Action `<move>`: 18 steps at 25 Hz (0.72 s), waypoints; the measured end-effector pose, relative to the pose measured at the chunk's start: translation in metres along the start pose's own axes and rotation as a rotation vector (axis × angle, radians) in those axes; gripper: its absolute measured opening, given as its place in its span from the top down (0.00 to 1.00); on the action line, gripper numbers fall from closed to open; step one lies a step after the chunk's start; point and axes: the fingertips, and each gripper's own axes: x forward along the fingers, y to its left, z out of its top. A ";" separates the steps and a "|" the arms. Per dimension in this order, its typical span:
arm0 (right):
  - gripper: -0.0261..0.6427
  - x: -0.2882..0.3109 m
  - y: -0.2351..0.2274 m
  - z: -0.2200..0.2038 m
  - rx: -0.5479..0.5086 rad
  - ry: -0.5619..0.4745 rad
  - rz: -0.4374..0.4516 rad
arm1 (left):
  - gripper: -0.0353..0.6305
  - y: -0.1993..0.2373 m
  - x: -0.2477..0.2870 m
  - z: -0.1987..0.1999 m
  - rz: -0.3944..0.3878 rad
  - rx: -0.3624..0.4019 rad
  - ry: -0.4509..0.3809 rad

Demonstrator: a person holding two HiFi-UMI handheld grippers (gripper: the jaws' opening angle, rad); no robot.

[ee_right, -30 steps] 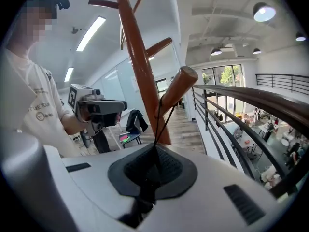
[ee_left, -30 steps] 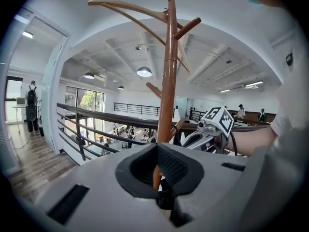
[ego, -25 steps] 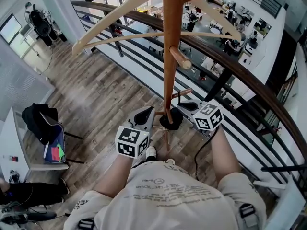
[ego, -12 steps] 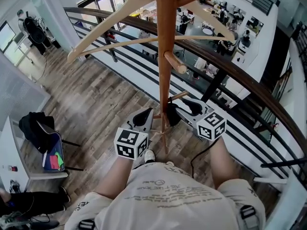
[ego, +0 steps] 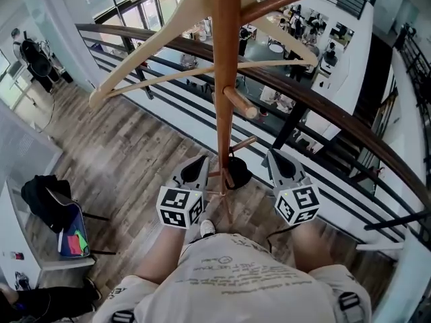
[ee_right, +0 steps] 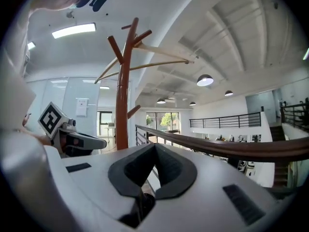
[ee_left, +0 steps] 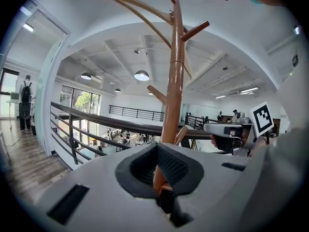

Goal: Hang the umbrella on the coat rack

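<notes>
The wooden coat rack stands right in front of me, a wooden hanger across its top. A small black folded umbrella hangs close against the pole under a low peg; what it hangs by is hidden. My right gripper is to the right of the umbrella, apart from it, shut and empty. My left gripper is on the pole's left, also shut with nothing held. From the left gripper view the pole rises just beyond the jaws, and the right gripper shows beside it.
A dark wooden handrail with black bars runs just behind the rack, with an open drop to a lower floor beyond. A chair with a black bag stands at the left on the wood floor. The rack's upper pegs stick out overhead.
My right gripper has drawn away from the umbrella, up and to the right, and levelled out. The umbrella stays hanging at the pole. The left gripper has barely moved.
</notes>
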 end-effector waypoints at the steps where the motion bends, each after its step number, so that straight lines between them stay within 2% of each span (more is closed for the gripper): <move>1: 0.96 -0.002 0.000 -0.001 0.005 -0.003 -0.010 | 0.94 -0.001 0.000 0.000 -0.003 0.001 0.002; 5: 0.96 -0.008 0.002 -0.011 0.025 0.017 -0.038 | 0.94 -0.002 0.000 -0.002 -0.011 0.006 0.006; 9: 0.96 -0.007 0.007 -0.018 0.047 0.041 -0.024 | 0.94 0.000 -0.002 -0.002 -0.016 0.005 0.000; 18: 0.96 -0.006 0.009 -0.025 0.024 0.063 -0.010 | 0.94 -0.004 -0.005 0.000 -0.024 0.015 -0.007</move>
